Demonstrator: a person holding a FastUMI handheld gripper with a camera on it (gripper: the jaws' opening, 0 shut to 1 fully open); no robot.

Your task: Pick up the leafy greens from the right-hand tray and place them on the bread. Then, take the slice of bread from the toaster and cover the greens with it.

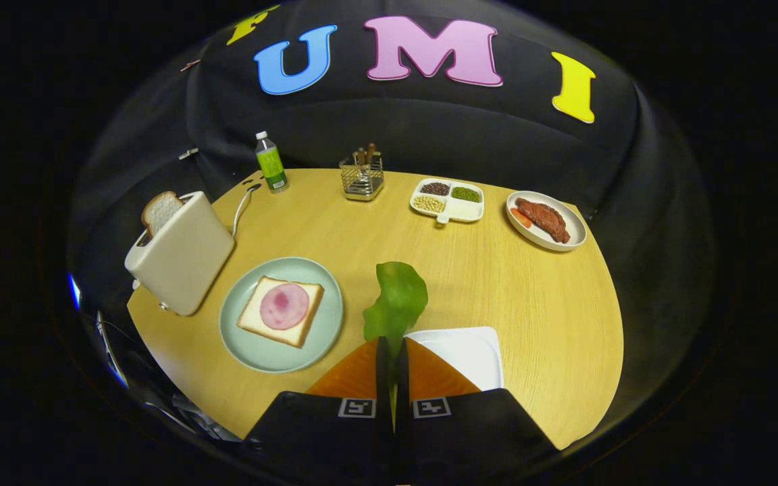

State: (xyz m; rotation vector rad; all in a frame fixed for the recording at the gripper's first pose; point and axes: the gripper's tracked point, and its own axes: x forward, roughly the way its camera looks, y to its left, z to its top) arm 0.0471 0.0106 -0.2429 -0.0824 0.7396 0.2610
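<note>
My gripper is shut on the leafy greens, which stick up ahead of the fingertips, lifted above the white tray. To the left of the fingers lies a pale green plate carrying a slice of bread topped with a round of pink ham. Farther left stands a cream toaster with a second slice of bread poking out of its slot.
At the back of the round wooden table stand a green bottle, a wire utensil holder, a divided dish of beans and a plate of meat. The toaster's cord trails behind it.
</note>
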